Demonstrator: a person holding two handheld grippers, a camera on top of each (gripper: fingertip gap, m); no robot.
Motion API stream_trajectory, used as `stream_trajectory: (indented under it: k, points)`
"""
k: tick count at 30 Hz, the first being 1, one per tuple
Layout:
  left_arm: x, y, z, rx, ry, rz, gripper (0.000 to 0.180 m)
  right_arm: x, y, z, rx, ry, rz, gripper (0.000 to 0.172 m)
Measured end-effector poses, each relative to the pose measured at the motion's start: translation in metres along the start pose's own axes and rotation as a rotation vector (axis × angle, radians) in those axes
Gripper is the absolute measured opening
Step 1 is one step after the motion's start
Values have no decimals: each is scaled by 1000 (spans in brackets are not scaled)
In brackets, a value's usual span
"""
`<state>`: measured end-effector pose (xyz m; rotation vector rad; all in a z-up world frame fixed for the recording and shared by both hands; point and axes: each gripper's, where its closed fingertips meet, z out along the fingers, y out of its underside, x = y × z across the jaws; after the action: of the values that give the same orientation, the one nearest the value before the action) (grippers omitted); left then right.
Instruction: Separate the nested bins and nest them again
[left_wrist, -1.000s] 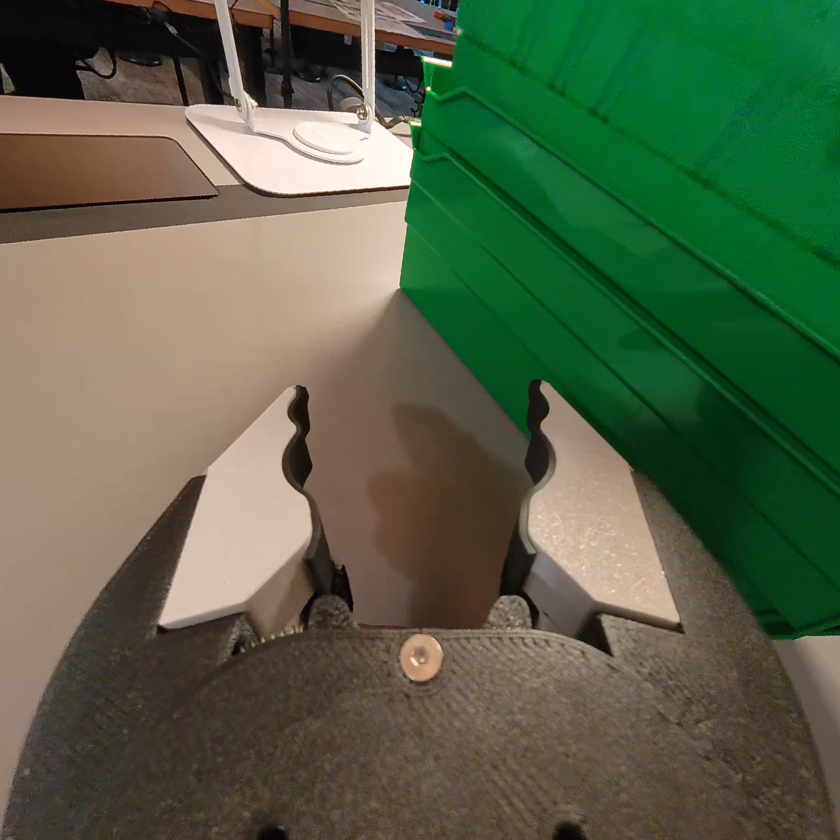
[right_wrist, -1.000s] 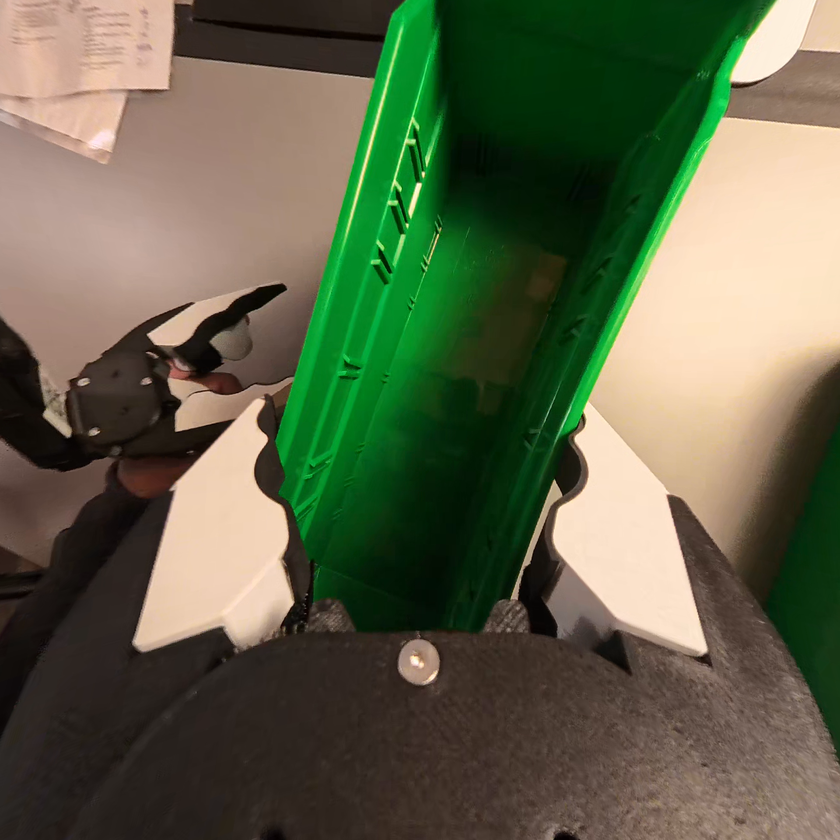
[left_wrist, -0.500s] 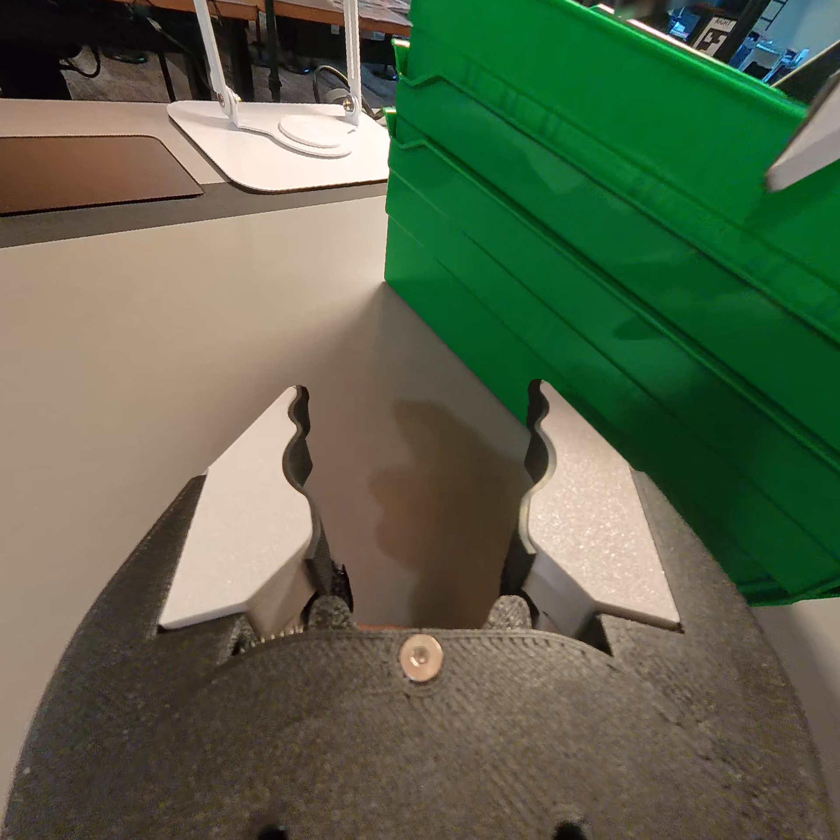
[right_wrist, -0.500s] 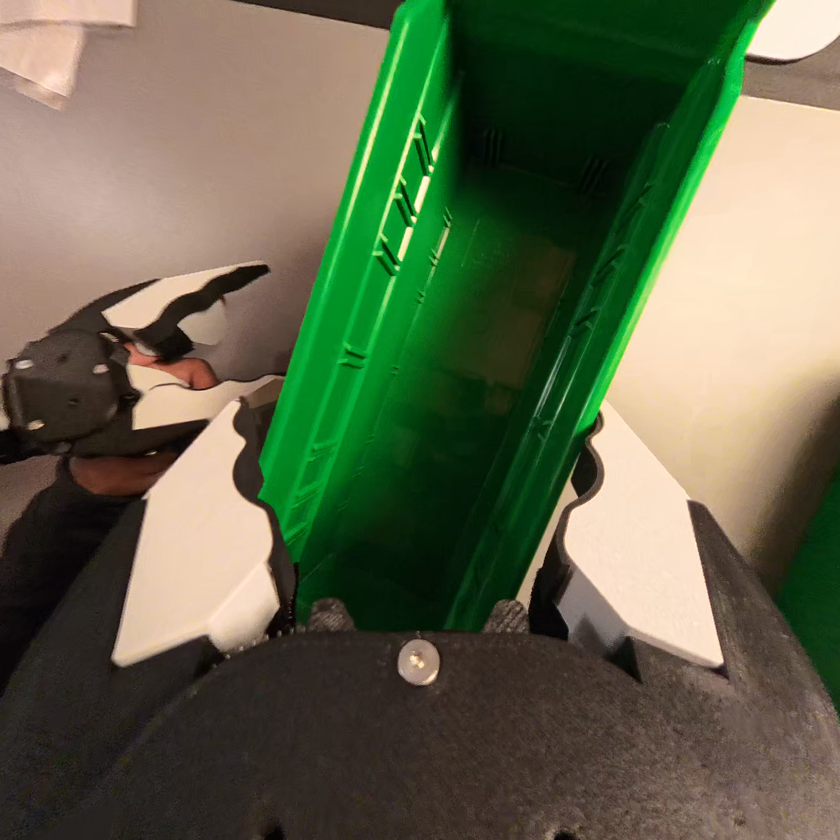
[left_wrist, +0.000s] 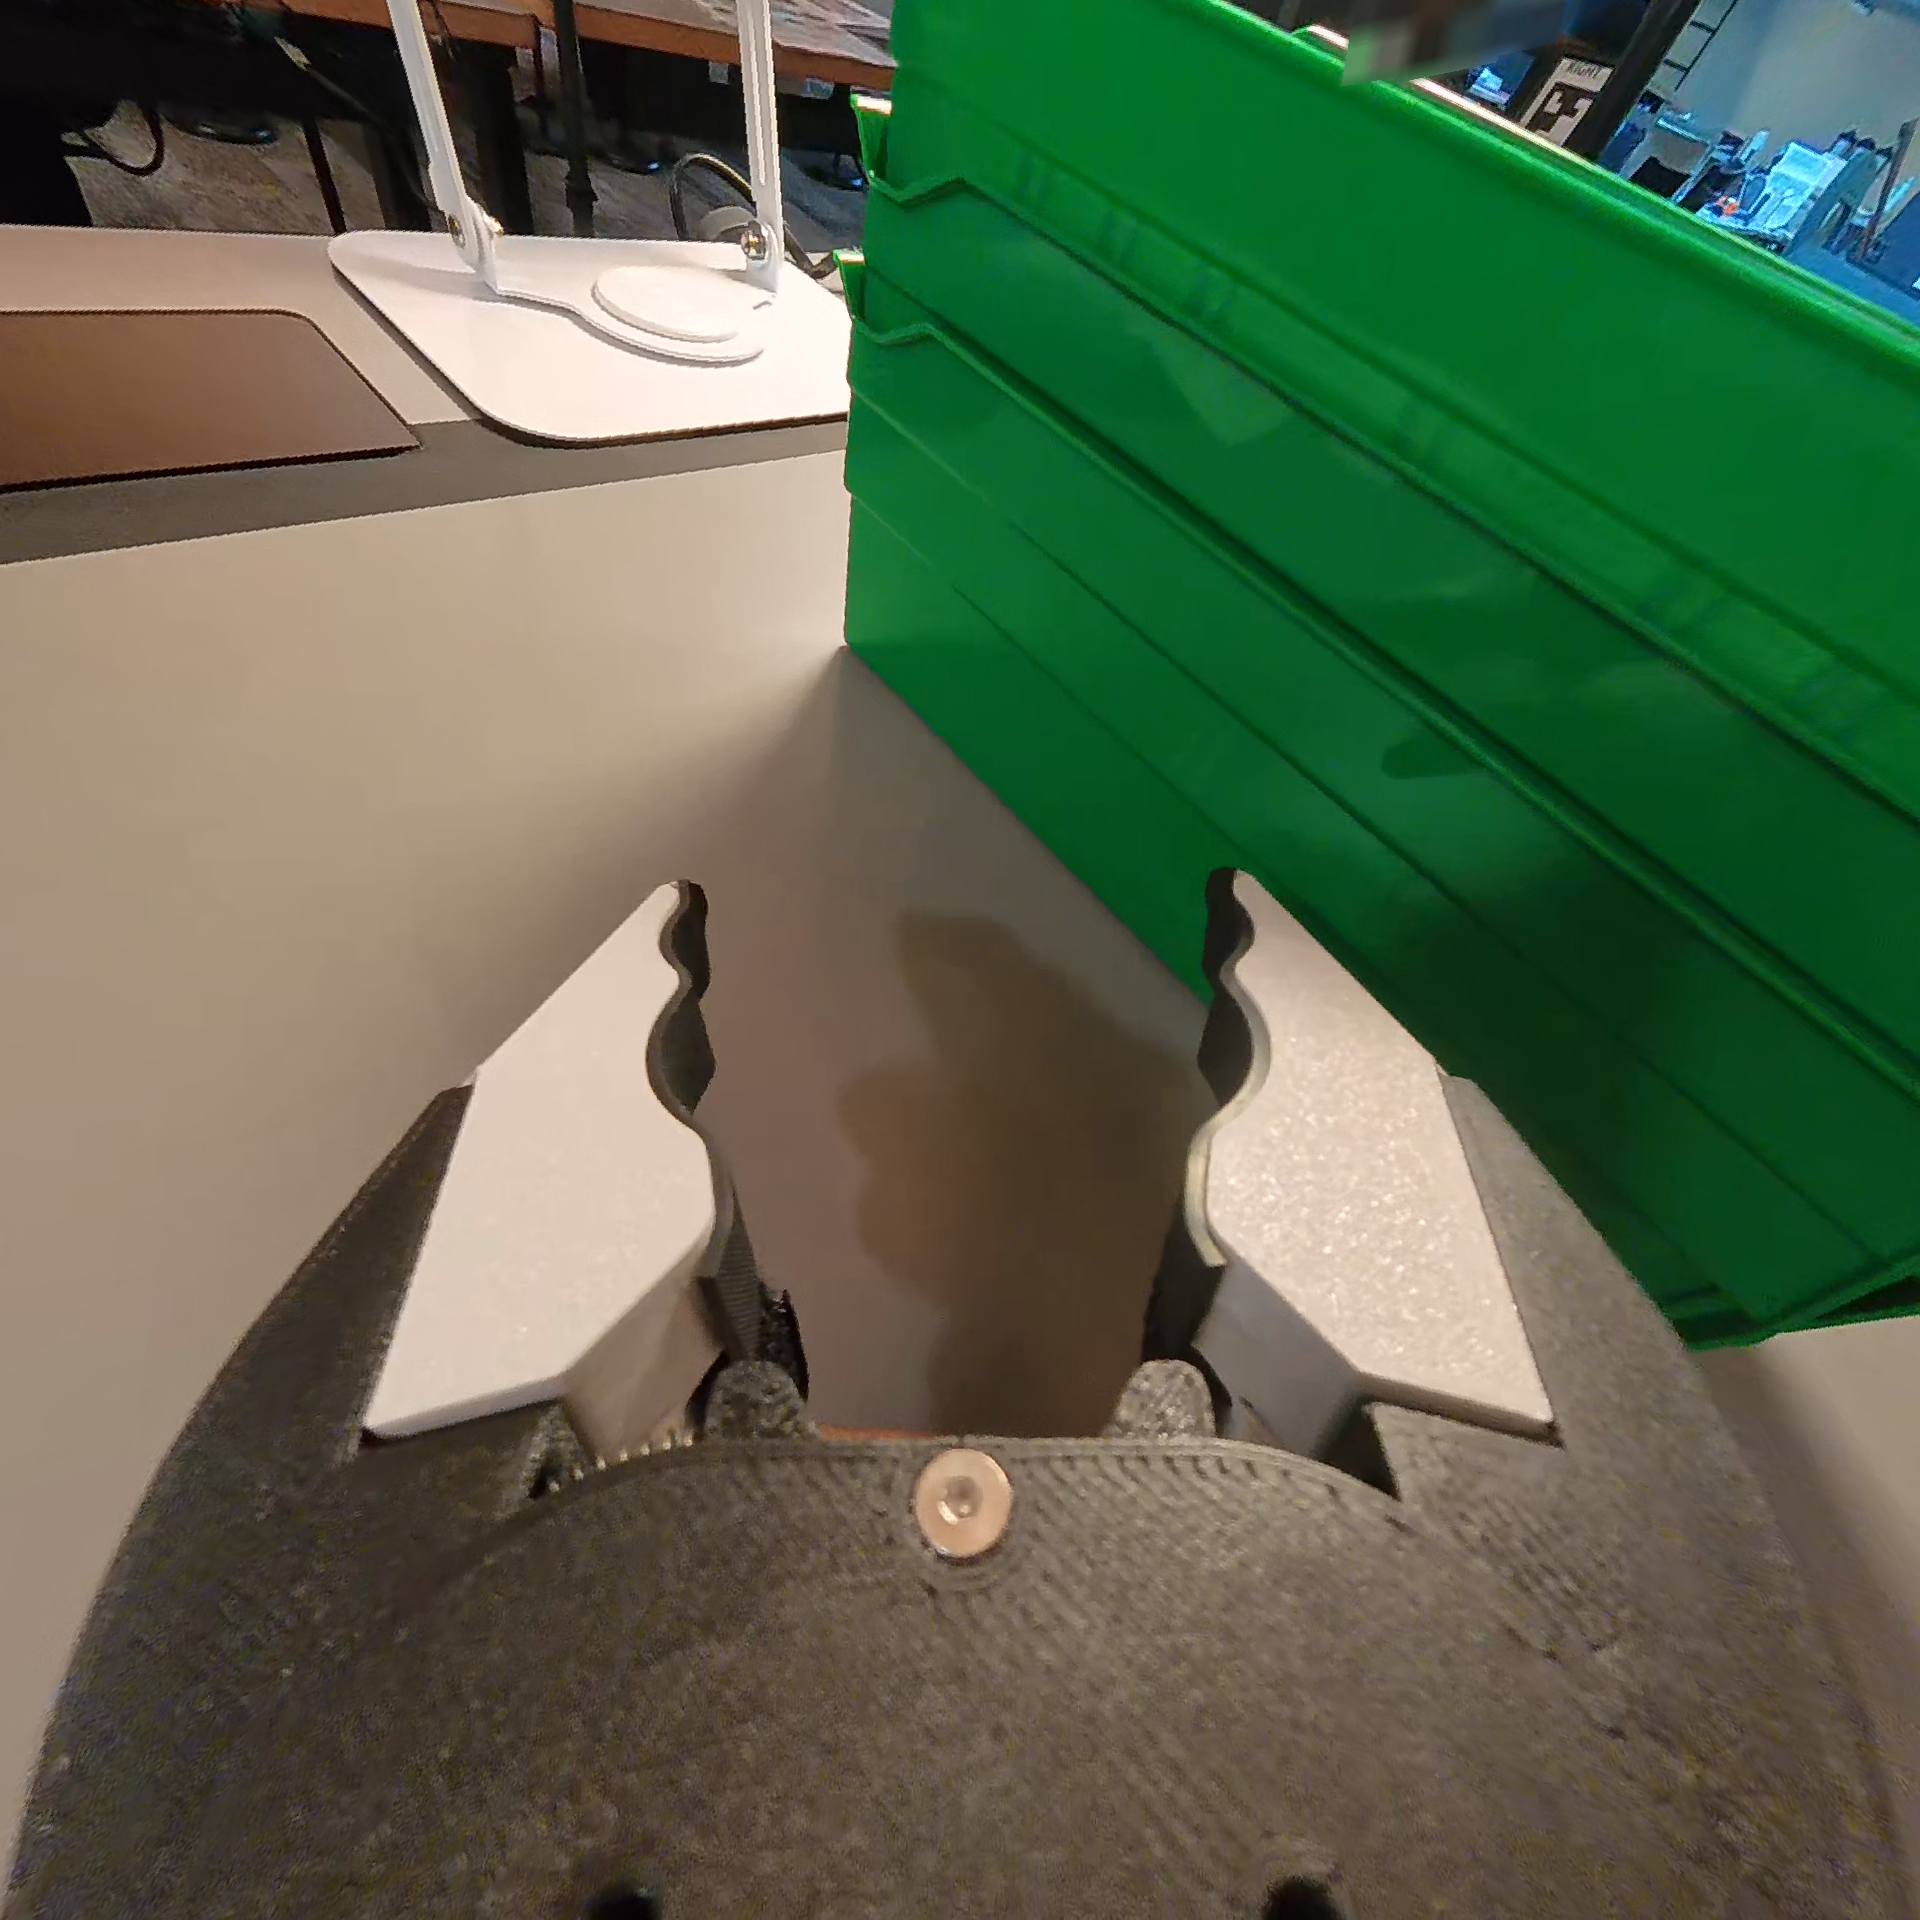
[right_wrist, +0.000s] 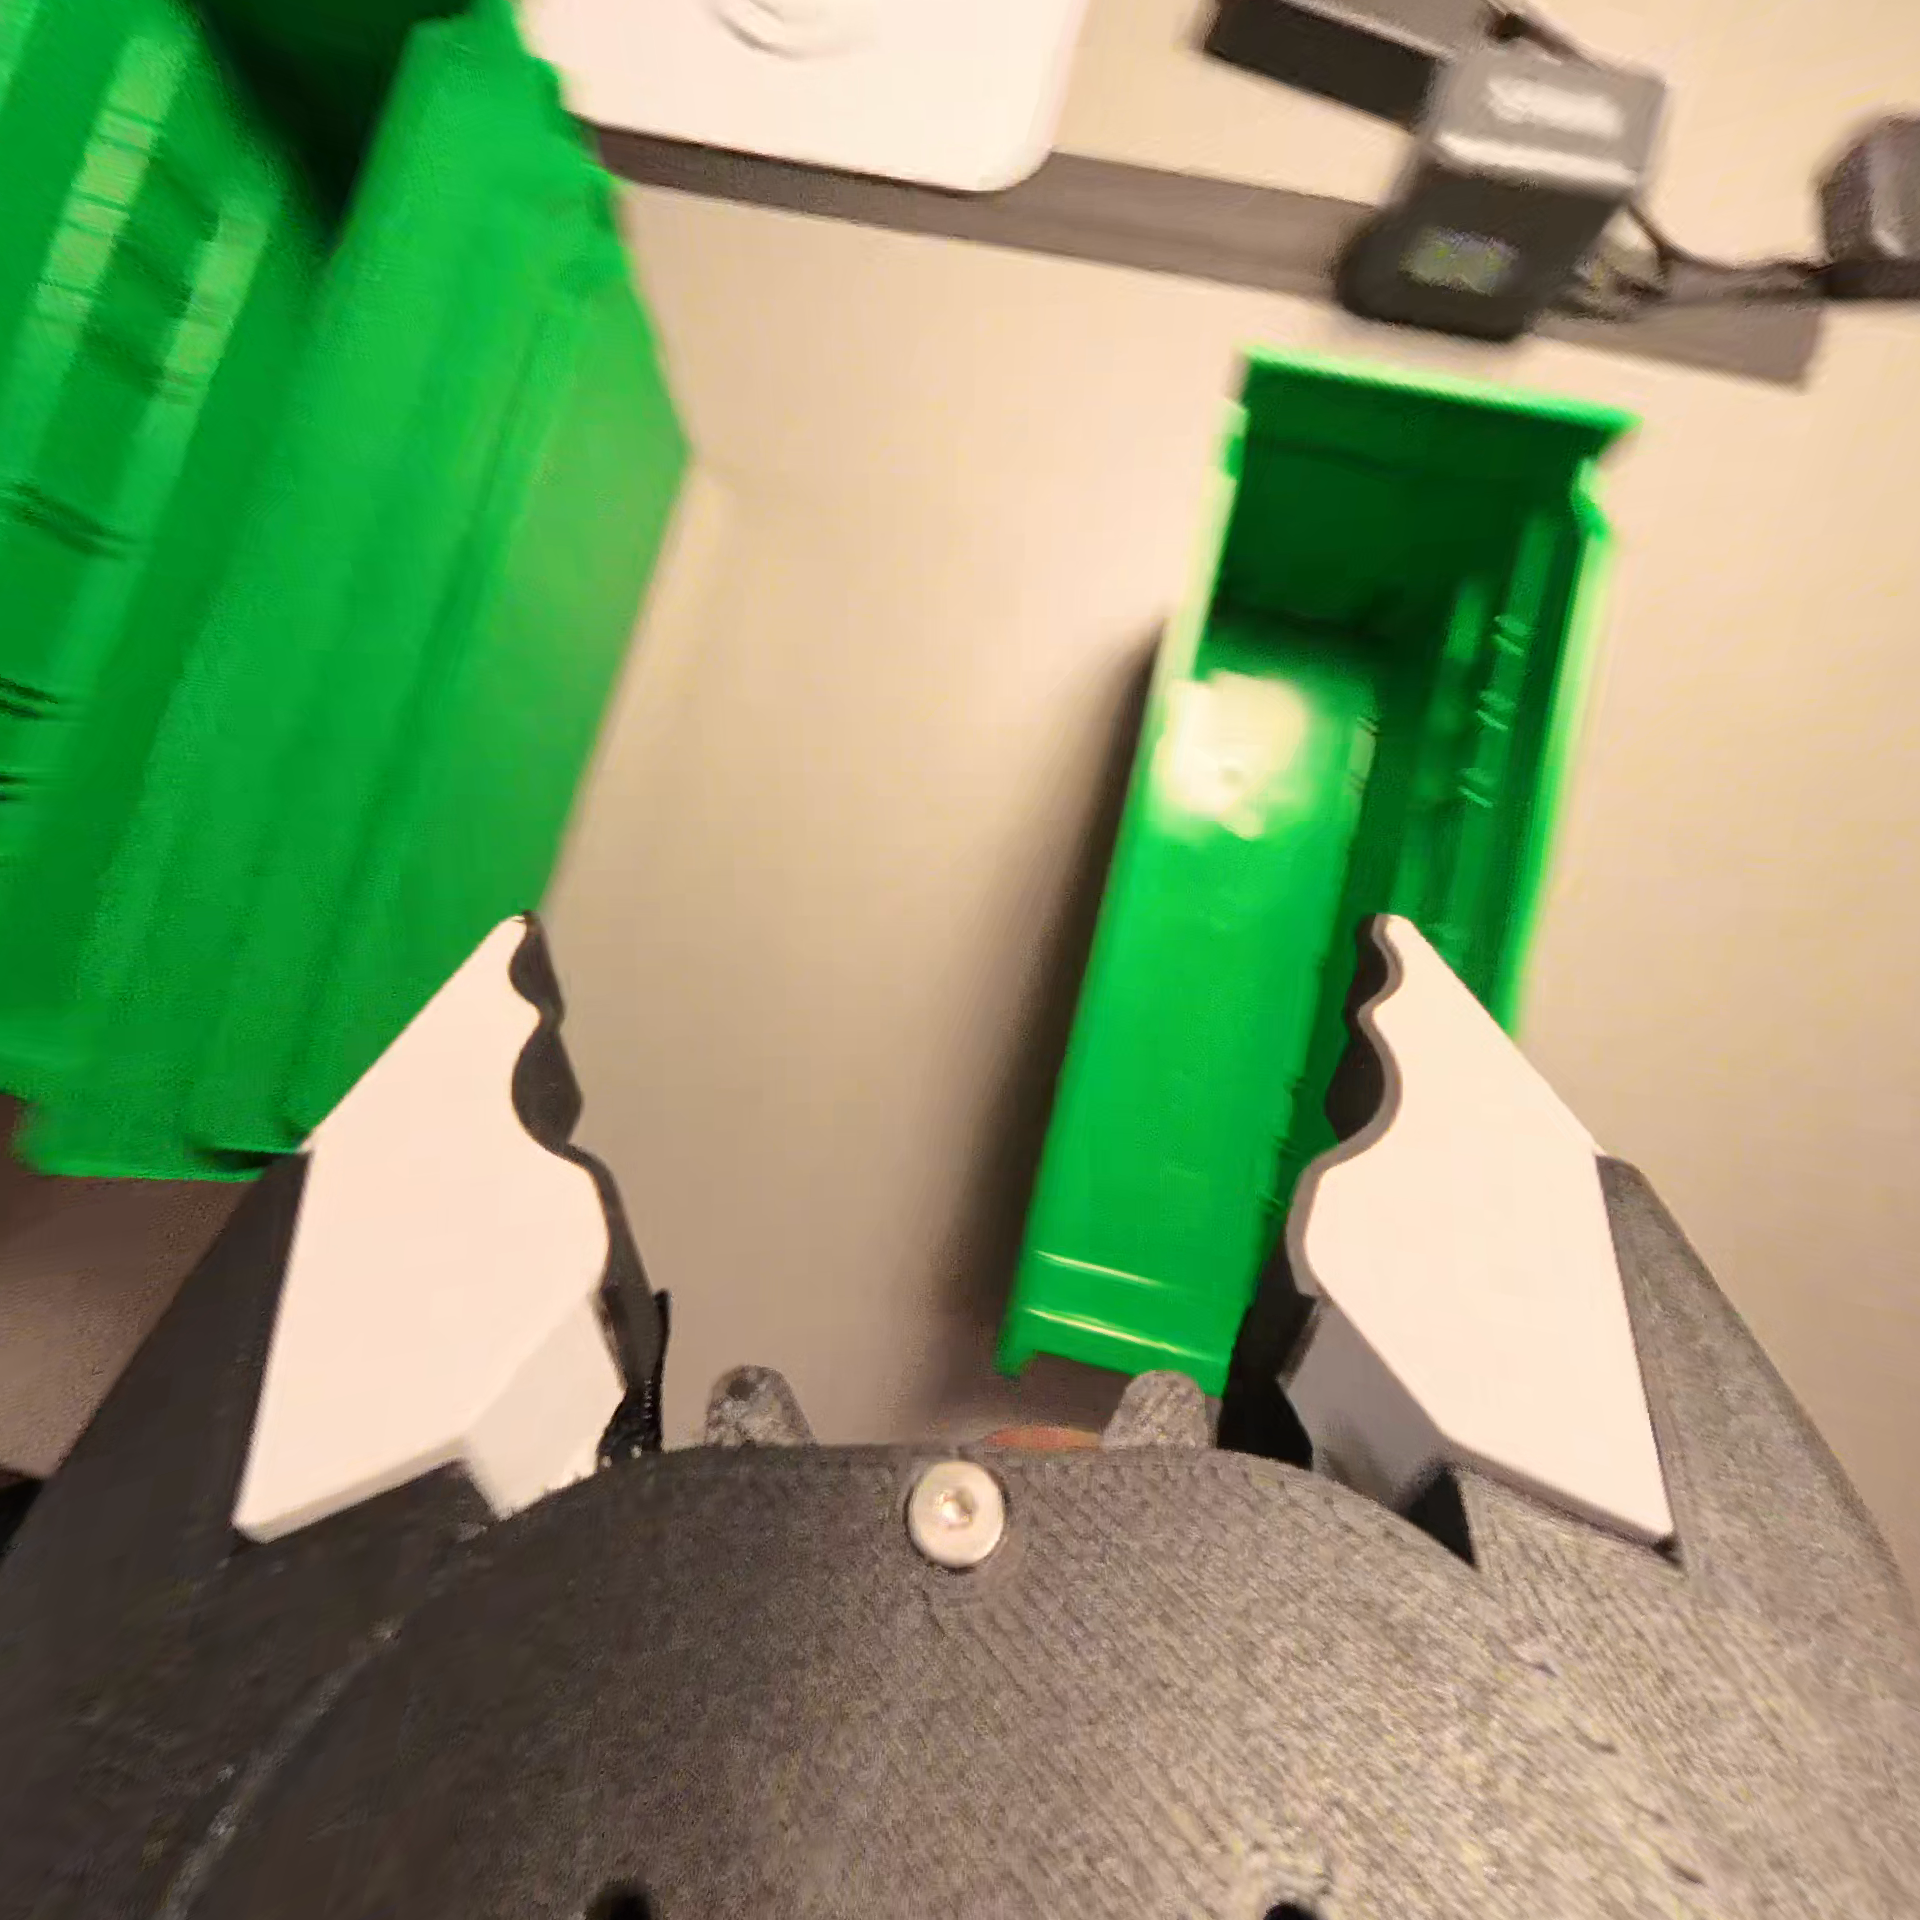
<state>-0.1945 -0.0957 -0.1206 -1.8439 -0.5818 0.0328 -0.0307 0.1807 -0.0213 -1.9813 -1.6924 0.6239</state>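
Here, in the left wrist view, the left hand-held gripper (left_wrist: 956, 935) stands wide open over the bare table (left_wrist: 364, 727), holding nothing. Its right-hand fingertip (left_wrist: 1242, 935) overlaps the lower edge of the stack of nested green bins (left_wrist: 1351, 520); whether it touches cannot be told. The stack stands on the table just beside the gripper, and behind it lies a white lamp base (left_wrist: 582, 322).

In the right wrist view, which is blurred, the right hand-held gripper (right_wrist: 951, 966) is likewise spread wide and grips nothing. A single green bin (right_wrist: 1340, 831), separated from the stack (right_wrist: 291, 623), lies open side up on the table partly between the fingers; no pad presses on it. Dark devices (right_wrist: 1496, 197) lie at the far edge.

The bins look like light, rigid, glossy plastic, likely slippery on the flat walls. The long side walls or rim probably offer the surest hold.
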Motion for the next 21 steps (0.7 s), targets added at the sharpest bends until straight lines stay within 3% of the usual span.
stream_trajectory:
  k: [5,16,19,21]
  points:
    - [3,0,-2,7,18,0,93,67,42,19,-109,11,93,155]
    - [0,-2,-8,28,103,-139,88,95,62,76,-328,31,34,158]
    - [0,-2,-8,29,115,-152,88,83,66,86,-365,-81,92,158]
    - [0,-2,-8,28,120,-159,88,79,66,88,-371,-137,129,149]
